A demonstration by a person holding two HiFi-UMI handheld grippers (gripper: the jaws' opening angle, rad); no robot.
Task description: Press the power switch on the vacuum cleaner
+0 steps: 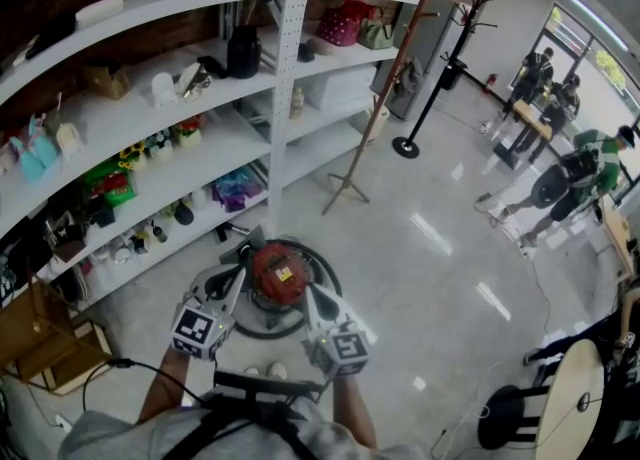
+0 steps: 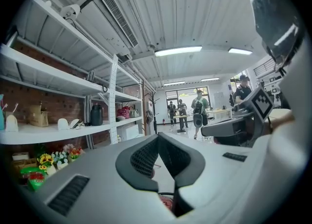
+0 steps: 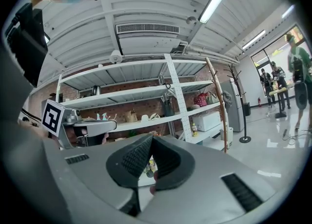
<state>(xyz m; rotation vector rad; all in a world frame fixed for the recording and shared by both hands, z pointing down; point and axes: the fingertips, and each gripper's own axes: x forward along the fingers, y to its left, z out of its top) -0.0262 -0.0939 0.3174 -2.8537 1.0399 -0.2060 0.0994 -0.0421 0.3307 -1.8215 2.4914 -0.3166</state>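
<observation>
The vacuum cleaner (image 1: 277, 272) is a red canister on a round dark base (image 1: 322, 270), standing on the pale floor just in front of me. In the head view both grippers hang over it. My left gripper (image 1: 241, 274) points at its left side and my right gripper (image 1: 309, 292) at its right side. In the left gripper view the left gripper (image 2: 158, 137) has its tips together with nothing between them, and a sliver of red vacuum (image 2: 166, 201) shows below. The right gripper (image 3: 151, 138) is likewise shut and empty. The power switch itself is hidden.
White shelving (image 1: 283, 68) full of small goods runs along the left and back. A wooden coat stand (image 1: 352, 183) and a black pole stand (image 1: 406, 146) rise behind the vacuum. A wooden crate (image 1: 45, 343) sits at the left, a black stool (image 1: 505, 418) at the right. People (image 1: 570, 178) work far right.
</observation>
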